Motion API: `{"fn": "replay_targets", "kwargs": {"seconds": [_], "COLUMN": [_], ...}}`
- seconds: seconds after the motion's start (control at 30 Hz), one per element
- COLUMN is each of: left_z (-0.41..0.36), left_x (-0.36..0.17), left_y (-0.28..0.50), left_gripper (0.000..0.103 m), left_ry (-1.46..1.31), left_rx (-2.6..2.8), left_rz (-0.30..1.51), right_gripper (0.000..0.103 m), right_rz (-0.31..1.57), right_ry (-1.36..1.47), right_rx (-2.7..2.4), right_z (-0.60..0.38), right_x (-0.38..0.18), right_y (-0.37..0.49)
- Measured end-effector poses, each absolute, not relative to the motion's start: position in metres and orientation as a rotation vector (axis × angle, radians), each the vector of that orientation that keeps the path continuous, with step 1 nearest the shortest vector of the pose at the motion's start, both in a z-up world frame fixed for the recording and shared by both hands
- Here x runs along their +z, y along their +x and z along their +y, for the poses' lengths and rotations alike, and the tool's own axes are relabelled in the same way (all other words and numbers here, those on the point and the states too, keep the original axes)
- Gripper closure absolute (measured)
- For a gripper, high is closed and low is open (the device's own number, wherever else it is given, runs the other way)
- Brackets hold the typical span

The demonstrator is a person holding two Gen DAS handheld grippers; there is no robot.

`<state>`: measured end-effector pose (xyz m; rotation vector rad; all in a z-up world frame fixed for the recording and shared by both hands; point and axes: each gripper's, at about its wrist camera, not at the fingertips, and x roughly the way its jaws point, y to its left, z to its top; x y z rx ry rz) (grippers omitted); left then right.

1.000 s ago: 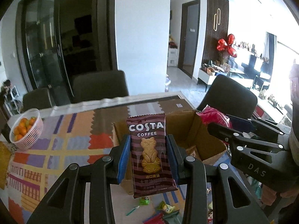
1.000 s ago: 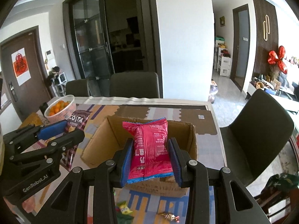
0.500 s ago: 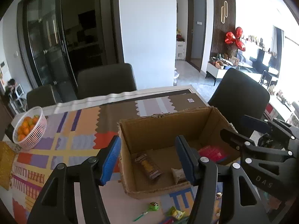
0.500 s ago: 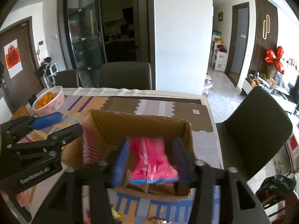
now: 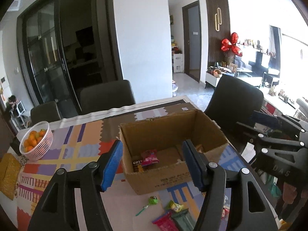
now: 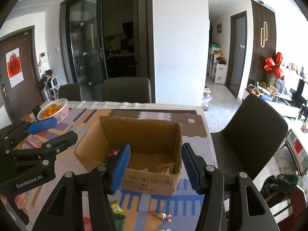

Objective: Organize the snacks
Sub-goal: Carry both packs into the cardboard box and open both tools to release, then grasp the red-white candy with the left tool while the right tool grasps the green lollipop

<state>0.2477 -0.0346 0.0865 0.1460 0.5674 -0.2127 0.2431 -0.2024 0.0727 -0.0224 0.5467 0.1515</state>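
We hold both grippers over the near side of the box (image 5: 173, 146), and both are empty. The left gripper (image 5: 152, 163) has nothing between its blue pads and its jaws are opening a little more; the right gripper (image 6: 156, 165) stands released too, its jaws apart with only the box behind them. Inside the box lie a pink pack (image 5: 149, 156) resting on a brown Costa pack (image 5: 137, 165), toward the left wall, and some paler wrappers sit at the right end. So we judge the drop step is done for this pair, and picking the next snacks is in hand.

What remains lies on the table in front of the box: a lollipop (image 5: 152, 201), a yellow-green sweet (image 5: 175, 207), a red bar (image 5: 163, 221) with a dark green bar (image 5: 182, 220) just beside it, and a small gold sweet (image 6: 159, 215). The next move calls for tipping the grippers down toward us, each over one flat wrapper, and closing on its edge without dragging its neighbour
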Motion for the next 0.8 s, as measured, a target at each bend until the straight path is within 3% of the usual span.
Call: {"fn": "replay_targets", "kwargs": {"seconds": [0.8], "left_z": [-0.096], "left_x": [0.045], "left_y": [0.168], "left_gripper": [0.038], "left_ry": [0.290], "left_rx": [-0.423], "left_rz": [0.586], "right_gripper": [0.047], "right_rz": [0.596], "right_ry": [-0.028], "right_rx": [0.109], "right_z": [-0.242], "right_x": [0.031], "right_y": [0.146]}}
